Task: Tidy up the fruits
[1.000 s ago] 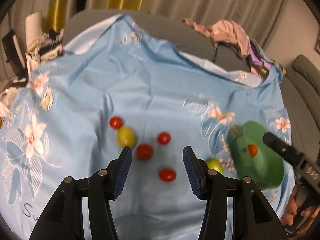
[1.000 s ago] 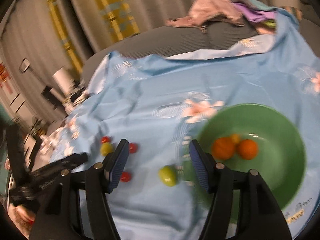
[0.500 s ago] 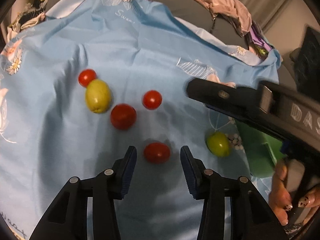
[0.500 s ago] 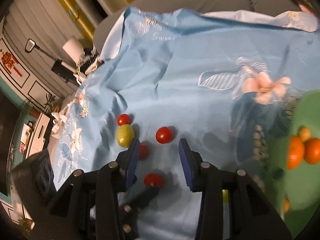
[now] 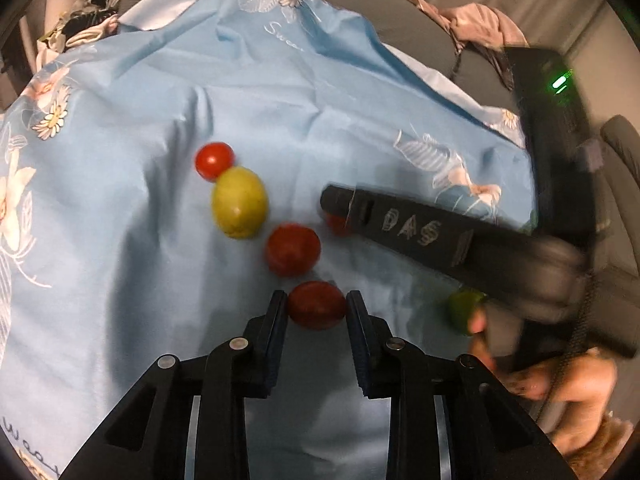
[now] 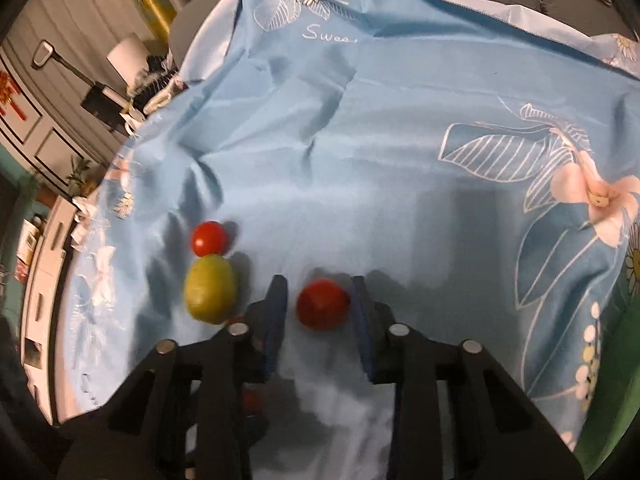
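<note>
Red tomato point(image 5: 317, 305) sat on the blue floral cloth point(image 5: 120, 240) between the left gripper point(image 5: 317, 304) pads, jaws narrowed to about its width, contact on both sides looked likely but grip not certain; second tomato point(image 6: 322, 304) sat between the right gripper point(image 6: 320, 300) pads, small gaps either side, not gripped; yellow-green fruit point(image 6: 210, 289) lay just left, touching a small tomato point(image 6: 209, 239); green bowl point(image 6: 616, 380) edge at far right.
</note>
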Action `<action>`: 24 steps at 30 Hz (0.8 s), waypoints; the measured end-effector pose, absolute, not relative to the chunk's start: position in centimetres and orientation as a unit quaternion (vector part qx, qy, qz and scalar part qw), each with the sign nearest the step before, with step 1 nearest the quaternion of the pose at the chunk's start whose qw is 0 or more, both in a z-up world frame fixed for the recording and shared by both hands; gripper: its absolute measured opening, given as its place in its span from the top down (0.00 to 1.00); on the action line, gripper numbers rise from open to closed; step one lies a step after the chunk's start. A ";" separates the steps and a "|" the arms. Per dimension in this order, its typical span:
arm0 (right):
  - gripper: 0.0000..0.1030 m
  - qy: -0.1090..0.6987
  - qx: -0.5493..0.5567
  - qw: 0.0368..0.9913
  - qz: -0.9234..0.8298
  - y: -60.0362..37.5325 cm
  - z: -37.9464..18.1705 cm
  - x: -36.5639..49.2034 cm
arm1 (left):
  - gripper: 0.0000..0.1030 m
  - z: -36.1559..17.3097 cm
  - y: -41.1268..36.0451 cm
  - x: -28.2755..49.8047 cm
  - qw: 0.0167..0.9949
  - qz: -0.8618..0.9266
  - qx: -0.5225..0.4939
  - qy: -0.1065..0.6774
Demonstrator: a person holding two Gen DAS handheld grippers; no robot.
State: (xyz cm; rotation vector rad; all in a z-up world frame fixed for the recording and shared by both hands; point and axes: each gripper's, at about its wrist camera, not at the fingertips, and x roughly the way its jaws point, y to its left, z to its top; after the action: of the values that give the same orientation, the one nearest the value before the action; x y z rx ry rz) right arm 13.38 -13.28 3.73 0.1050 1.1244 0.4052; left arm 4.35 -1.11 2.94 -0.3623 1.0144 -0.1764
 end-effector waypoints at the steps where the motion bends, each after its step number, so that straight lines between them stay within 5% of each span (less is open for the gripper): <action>1: 0.74 0.534 0.051 0.821 0.193 -13.2 3.4 13.4 | 0.71 3.1 -0.9 4.2 0.856 -0.083 -0.172 0.481; 24: 0.75 0.444 0.121 0.875 0.153 -19.3 11.0 6.6 | 0.71 8.8 -1.5 2.5 0.904 -0.079 -0.135 0.398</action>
State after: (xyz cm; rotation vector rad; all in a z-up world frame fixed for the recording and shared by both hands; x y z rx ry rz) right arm 6.60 -19.30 10.95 0.2533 0.9267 0.3203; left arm 2.53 -1.48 8.75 -0.2788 0.8225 -0.1625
